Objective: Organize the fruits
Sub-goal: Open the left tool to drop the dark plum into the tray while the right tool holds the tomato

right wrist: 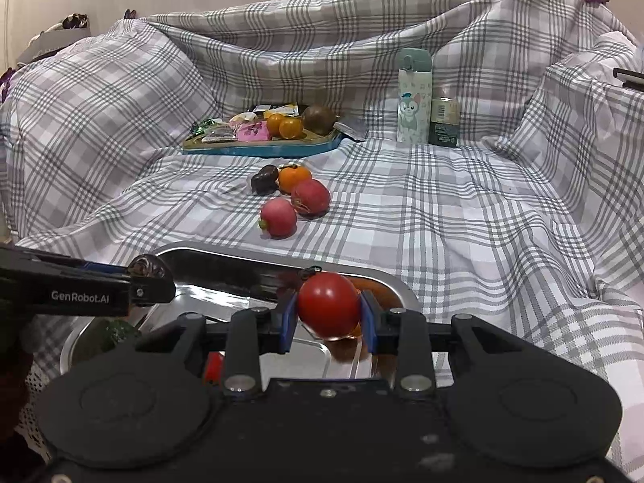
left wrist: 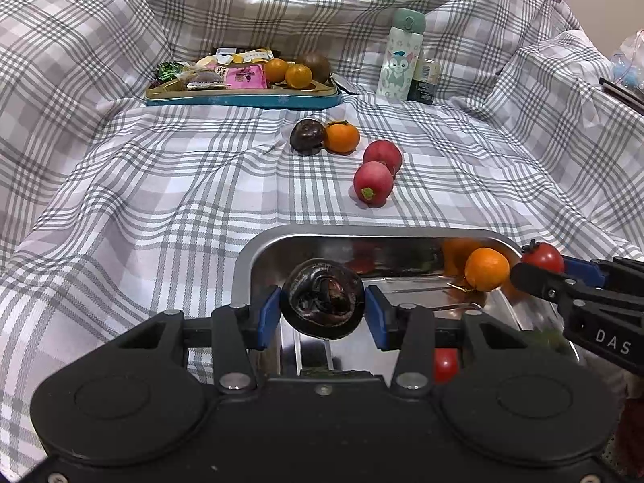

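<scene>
My left gripper [left wrist: 322, 308] is shut on a dark wrinkled fruit [left wrist: 322, 296] and holds it over the left part of the steel tray [left wrist: 281, 241]. My right gripper [right wrist: 329, 316] is shut on a red tomato [right wrist: 328, 308] over the same tray [right wrist: 193, 251]; that tomato shows at the right of the left wrist view [left wrist: 543, 256]. An orange [left wrist: 486, 269] and another tomato [left wrist: 446, 364] lie in the tray. On the cloth beyond lie two pink-red fruits [left wrist: 373, 182] [left wrist: 382, 155], an orange [left wrist: 341, 137] and a dark fruit [left wrist: 308, 135].
A blue tray [left wrist: 241, 98] at the back holds snack packets, two oranges [left wrist: 298, 75] and a brown fruit. A white-green bottle [left wrist: 400, 54] and a small jar [left wrist: 423, 80] stand back right. Checked cloth rises in folds on all sides.
</scene>
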The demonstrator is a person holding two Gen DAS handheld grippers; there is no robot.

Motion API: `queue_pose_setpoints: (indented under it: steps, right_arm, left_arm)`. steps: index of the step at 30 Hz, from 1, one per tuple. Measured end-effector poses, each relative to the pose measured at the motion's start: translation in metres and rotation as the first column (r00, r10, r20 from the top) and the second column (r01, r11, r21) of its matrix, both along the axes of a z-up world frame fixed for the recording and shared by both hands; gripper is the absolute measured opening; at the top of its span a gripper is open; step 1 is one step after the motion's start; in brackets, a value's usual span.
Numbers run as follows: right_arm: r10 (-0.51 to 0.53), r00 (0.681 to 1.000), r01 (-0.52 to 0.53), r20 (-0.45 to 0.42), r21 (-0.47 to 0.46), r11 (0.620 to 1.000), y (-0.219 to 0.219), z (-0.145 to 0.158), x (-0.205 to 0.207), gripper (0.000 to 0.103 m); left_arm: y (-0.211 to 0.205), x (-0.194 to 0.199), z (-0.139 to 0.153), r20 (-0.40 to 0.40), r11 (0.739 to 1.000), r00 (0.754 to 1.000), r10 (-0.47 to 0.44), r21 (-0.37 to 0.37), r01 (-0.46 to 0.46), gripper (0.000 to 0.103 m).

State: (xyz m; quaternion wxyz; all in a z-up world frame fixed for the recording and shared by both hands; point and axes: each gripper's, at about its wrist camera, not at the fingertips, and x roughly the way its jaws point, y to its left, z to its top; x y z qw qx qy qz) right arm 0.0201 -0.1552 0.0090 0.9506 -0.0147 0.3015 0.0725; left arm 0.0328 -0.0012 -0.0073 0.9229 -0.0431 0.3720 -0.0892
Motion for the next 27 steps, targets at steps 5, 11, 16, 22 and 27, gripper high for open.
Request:
queue_pose_setpoints:
  steps: [5, 11, 16, 22, 27]
  right_arm:
    - [0.003, 1.0, -0.003, -0.005, -0.008, 1.0, 0.0009, -0.0005, 0.0, 0.034]
    - [0.017, 1.0, -0.017, -0.008, -0.039, 0.999, 0.0055, -0.0025, 0.0001, 0.034]
    - [0.017, 1.0, -0.017, -0.009, -0.044, 0.999, 0.0063, -0.0034, 0.0003, 0.035]
    - [0.017, 1.0, -0.018, -0.016, -0.041, 0.999, 0.0056, -0.0035, 0.0008, 0.035]
    - [0.021, 1.0, -0.022, -0.019, -0.044, 0.999, 0.0066, -0.0039, 0.0008, 0.035]
  left_arm:
    - [0.0002, 0.0019, -0.0005, -0.012, 1.0, 1.0, 0.014, 0.009, -0.014, 0.053]
    - [-0.0014, 0.0011, -0.0001, -0.01, 1.0, 1.0, 0.007, 0.015, -0.007, 0.052]
    - [0.0013, 0.0026, -0.0002, -0.018, 1.0, 1.0, 0.015, 0.002, -0.015, 0.052]
    - [0.0027, 0.0026, 0.0005, -0.019, 1.0, 1.0, 0.019, -0.005, -0.019, 0.052]
    - [0.002, 0.0022, 0.0007, -0.018, 1.0, 1.0, 0.018, -0.003, -0.018, 0.052]
